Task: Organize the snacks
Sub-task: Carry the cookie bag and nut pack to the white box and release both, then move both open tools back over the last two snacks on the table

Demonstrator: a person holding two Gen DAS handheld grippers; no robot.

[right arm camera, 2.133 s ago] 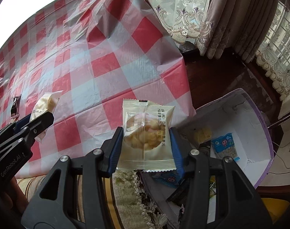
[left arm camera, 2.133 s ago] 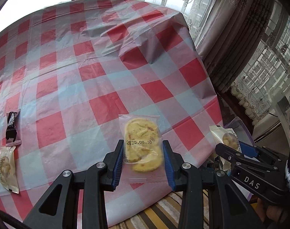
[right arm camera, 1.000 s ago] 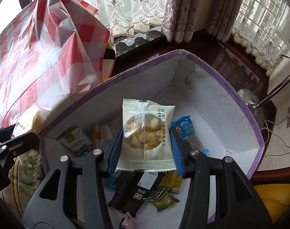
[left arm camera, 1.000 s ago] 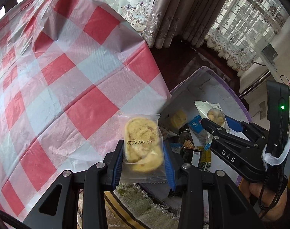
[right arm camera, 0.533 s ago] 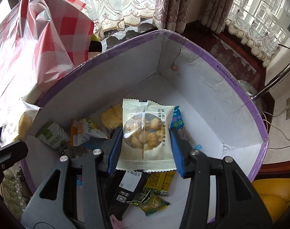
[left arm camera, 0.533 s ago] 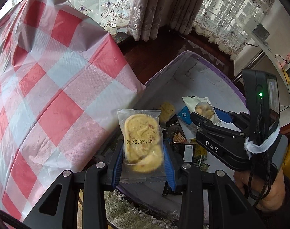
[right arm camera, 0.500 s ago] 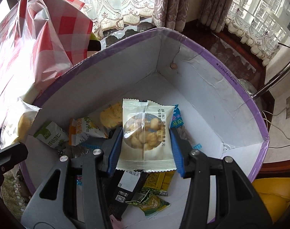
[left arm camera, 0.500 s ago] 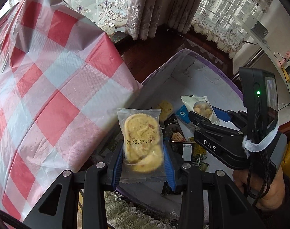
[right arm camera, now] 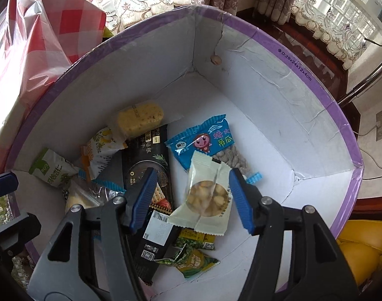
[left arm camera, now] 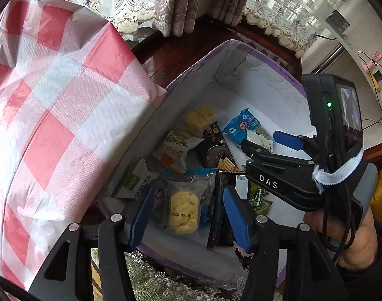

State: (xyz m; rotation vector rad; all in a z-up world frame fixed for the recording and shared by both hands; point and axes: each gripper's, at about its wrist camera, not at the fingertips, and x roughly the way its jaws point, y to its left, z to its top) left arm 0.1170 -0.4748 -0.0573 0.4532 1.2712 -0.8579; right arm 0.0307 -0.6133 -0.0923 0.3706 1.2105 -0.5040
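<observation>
A white box with a purple rim holds several snack packets. Both grippers hang over it, pointing down. My left gripper is opening; the clear packet with the yellow cookie has dropped from its blue pads and lies among the snacks, untouched. My right gripper is opening too; the white packet of round biscuits sits loose and tilted between its jaws, free of both pads. In the left wrist view the right gripper reaches in from the right, held by a hand.
The red-and-white checked tablecloth hangs down beside the box on the left. Inside lie a blue packet, a black packet, a yellow cake bar and green wrappers. Dark wooden floor and lace curtains lie behind.
Both grippers sank a little over the box and their jaws spread. The cookie packet and the biscuit packet, gripped before, have come free and dropped toward the snacks.
</observation>
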